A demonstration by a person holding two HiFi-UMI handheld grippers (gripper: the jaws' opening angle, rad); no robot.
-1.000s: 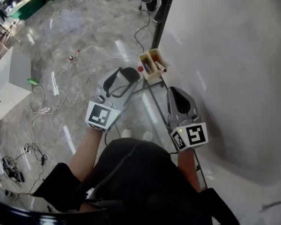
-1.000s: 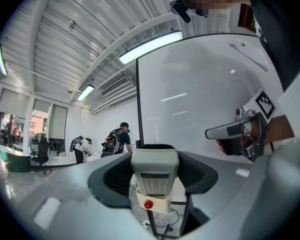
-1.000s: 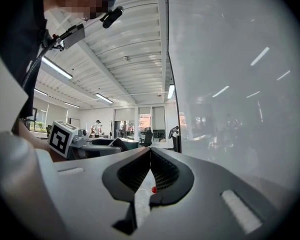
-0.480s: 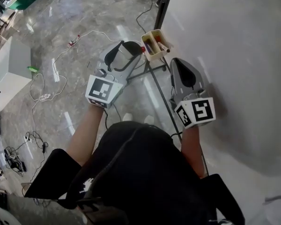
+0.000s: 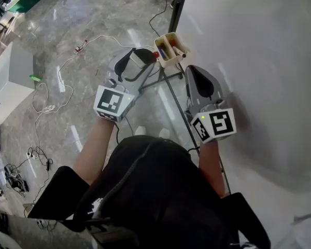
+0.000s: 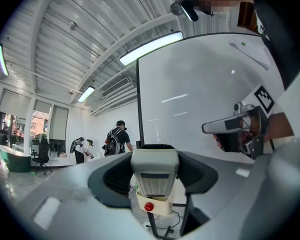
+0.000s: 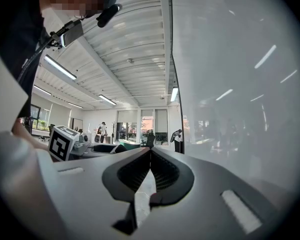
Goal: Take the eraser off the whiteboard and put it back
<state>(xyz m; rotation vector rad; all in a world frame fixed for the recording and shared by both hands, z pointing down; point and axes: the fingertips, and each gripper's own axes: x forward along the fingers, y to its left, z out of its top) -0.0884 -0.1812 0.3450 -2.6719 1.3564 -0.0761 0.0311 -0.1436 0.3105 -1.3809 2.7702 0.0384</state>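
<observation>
A grey-and-white eraser (image 6: 155, 173) sits between the jaws of my left gripper (image 5: 140, 56), whose pads press on its sides; in the head view the eraser (image 5: 138, 61) shows as a pale block. It hangs just left of a cream marker tray (image 5: 168, 49) fixed at the edge of the whiteboard (image 5: 259, 61). In the left gripper view the tray (image 6: 160, 208) lies right below the eraser, with a red dot on its front. My right gripper (image 5: 194, 69) is shut with nothing in it, pointing along the board's face (image 7: 240, 84).
Markers lie in the tray. The whiteboard's dark stand legs (image 5: 168, 90) run under my hands. Cables (image 5: 57, 82) trail over the glossy floor at left, beside a white cabinet (image 5: 5, 87). People (image 6: 115, 139) stand far off in the hall.
The head view has tilted, so everything sits higher in the picture. Both grippers keep their places beside the tray and the board, with the eraser still held.
</observation>
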